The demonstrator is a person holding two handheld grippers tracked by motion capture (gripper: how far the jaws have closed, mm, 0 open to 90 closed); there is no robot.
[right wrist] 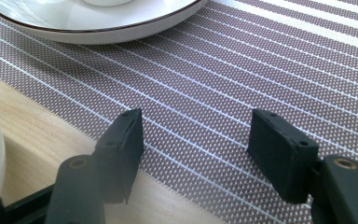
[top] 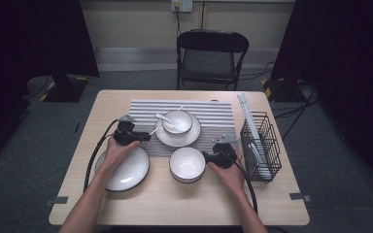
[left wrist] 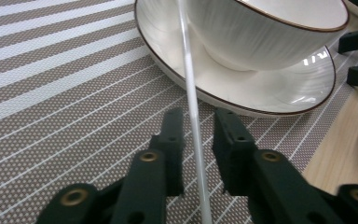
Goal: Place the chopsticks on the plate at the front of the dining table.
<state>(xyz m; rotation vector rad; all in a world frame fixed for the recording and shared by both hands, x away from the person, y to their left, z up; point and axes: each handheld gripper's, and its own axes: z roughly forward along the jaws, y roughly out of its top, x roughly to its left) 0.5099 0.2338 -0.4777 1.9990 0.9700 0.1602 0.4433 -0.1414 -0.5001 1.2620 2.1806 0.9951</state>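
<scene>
A: What's at the left of the counter?

B: A big empty plate, near edge. The person's left hand lies over its far rim and holds the left claw, which points right, toward the mat.

A: Is that claw holding anything?

B: A thin white stick runs between its jaws. In the left gripper view there's a slim gap on either side of it, so the pads aren't pressing. The jaws are slightly apart, nothing gripped.

A: Where does the stick go?

B: From the claw it runs on across the striped mat to the rim of the saucer and leans there, just beside the cup. The cup sits on the saucer in the middle of the mat, with a spoon in it.

A: And nearer?

B: A white bowl on the bare counter, just off the mat's near edge, right of the big plate.

A: The right claw?

B: Just right of that bowl, pointing left at it, held in the right hand. The right gripper view shows its jaws wide apart over the mat's edge, nothing between them.

A: Far right?

B: A black wire rack with white utensils in it.
</scene>
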